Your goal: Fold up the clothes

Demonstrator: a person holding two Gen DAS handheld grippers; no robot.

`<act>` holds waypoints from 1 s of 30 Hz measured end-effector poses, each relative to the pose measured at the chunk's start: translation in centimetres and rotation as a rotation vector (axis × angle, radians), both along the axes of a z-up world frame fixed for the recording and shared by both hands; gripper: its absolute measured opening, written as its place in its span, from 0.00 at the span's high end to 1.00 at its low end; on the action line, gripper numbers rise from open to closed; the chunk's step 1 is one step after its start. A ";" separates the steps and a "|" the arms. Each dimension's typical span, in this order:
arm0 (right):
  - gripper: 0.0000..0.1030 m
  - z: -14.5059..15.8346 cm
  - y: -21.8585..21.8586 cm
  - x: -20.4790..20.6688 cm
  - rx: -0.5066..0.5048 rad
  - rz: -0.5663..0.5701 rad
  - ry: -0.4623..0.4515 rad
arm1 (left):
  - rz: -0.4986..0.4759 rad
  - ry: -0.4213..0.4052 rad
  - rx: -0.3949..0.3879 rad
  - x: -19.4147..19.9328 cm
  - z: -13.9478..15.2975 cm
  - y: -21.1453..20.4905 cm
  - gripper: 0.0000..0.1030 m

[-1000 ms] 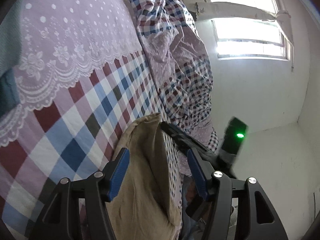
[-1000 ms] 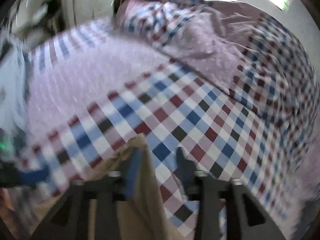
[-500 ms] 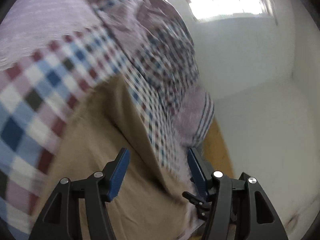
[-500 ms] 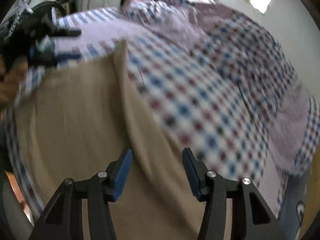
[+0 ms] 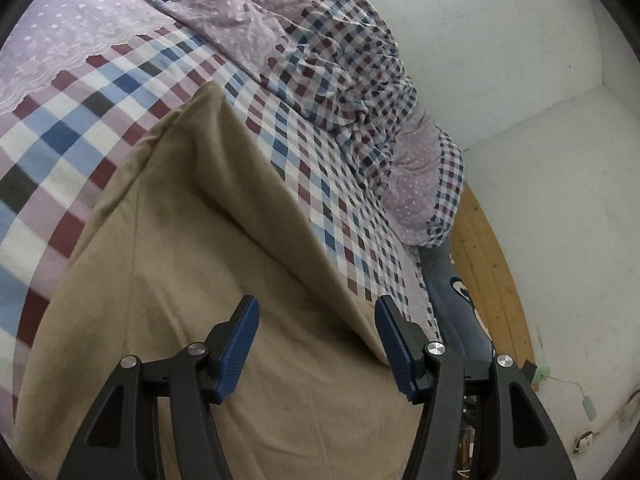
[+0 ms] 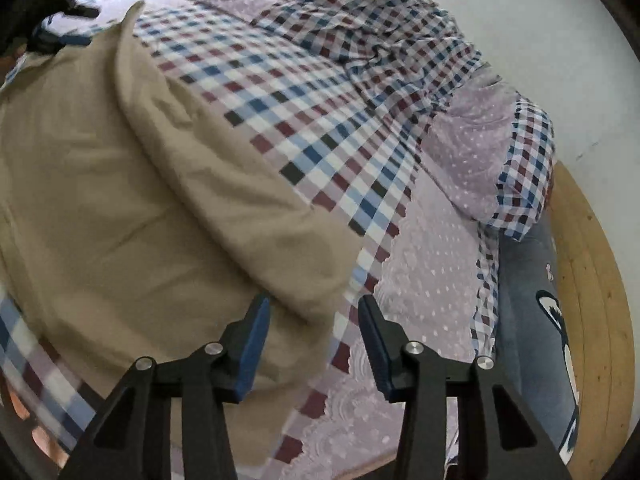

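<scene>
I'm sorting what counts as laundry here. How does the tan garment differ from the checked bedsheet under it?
The tan garment is one plain colour; the checked bedsheet carries blue, maroon and white squares. The tan garment is spread out with one edge doubled into a raised fold, while the checked bedsheet lies flat beneath it. The garment covers only part of the sheet, which shows on several sides of it. Both are soft cloth lying on the bed.

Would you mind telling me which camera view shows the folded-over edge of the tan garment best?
The right wrist view: the tan garment shows its folded edge as a rounded ridge along nearly its whole run. In the left wrist view the same fold appears as a flatter crease, its near end disappearing behind a finger of the left gripper.
</scene>
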State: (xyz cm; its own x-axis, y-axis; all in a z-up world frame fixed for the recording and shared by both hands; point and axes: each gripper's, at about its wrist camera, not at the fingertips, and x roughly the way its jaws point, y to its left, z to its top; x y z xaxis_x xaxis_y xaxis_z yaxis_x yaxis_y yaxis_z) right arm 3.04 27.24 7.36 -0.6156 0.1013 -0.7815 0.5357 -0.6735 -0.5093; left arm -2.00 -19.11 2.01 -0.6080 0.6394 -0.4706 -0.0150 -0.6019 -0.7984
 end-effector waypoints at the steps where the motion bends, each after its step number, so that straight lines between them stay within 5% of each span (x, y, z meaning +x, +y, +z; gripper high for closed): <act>1: 0.54 -0.2 0.0 -0.1 0.010 0.014 -0.008 | 0.003 -0.001 -0.003 -0.4 -0.1 0.0 0.38; 6: 0.54 -2.4 -1.3 -1.1 0.090 0.073 -0.031 | 0.006 -0.011 0.005 -2.2 -0.3 0.0 0.38; 11: 0.54 -4.3 -2.2 -2.7 0.137 0.098 -0.061 | -0.011 -0.049 -0.077 -4.7 -0.6 0.9 0.38; 13: 0.69 -4.8 -2.4 -3.2 0.153 0.105 -0.075 | -0.009 -0.069 -0.115 -5.6 -0.8 1.1 0.38; 14: 0.87 -5.0 -2.5 -3.4 0.164 0.109 -0.082 | -0.005 -0.075 -0.115 -5.9 -0.9 1.0 0.39; 15: 0.96 -5.2 -2.6 -3.6 0.176 0.113 -0.089 | -0.001 -0.081 -0.108 -6.2 -1.1 0.8 0.40; 17: 0.96 -4.3 -2.5 -3.8 0.150 0.105 -0.079 | 0.009 -0.097 -0.095 -6.8 -1.5 0.5 0.63; 23: 0.97 -0.3 -1.4 -7.2 0.069 0.030 -0.014 | 0.057 -0.112 0.006 -7.0 -2.5 -1.2 0.91; 30: 0.97 2.1 -1.6 -14.8 0.017 -0.070 0.026 | 0.119 -0.056 0.073 -7.6 -2.4 -2.3 0.92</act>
